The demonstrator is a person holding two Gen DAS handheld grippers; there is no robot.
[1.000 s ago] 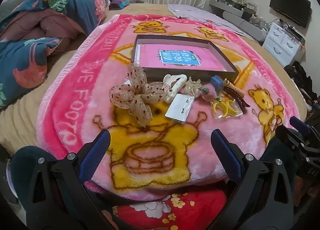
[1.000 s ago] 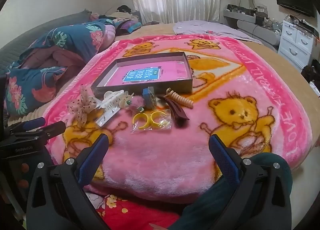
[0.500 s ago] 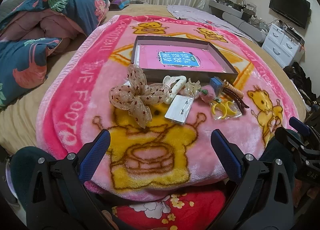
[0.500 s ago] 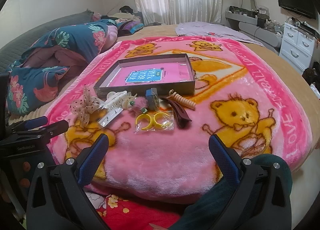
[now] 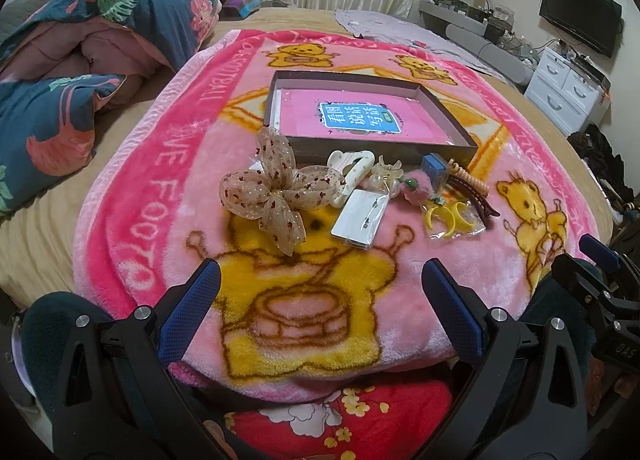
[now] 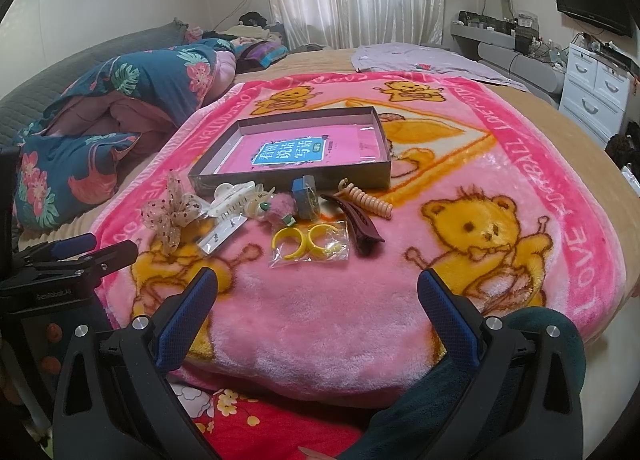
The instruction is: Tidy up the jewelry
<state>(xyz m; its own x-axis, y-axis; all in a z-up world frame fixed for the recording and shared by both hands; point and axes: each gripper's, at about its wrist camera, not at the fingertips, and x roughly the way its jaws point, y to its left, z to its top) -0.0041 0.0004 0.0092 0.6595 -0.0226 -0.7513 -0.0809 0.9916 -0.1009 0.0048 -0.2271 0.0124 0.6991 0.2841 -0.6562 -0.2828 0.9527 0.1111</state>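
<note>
- The left gripper hangs over the near edge of the pink blanket with its fingers spread wide and nothing between them; the right gripper is likewise wide apart and empty
- The jewelry lies in a loose row on the blanket just in front of the shallow box, none of it inside yet
- Judged from this, the step in hand is the first pick, and the box looks like the place to fill
- The sheer bow sits nearest the left gripper, so the person would do well to pinch it at its knotted centre, not by a floppy loop
- The bagged yellow rings lie closest to the right gripper; grasping the bag by an edge should lift both together
- The white claw clip, the small card and the pink pompom touch or overlap, so each should be lifted straight up to avoid dragging its neighbours
- The dark hair clip and the spiral hair tie lie touching, so they are best taken one at a time
</note>
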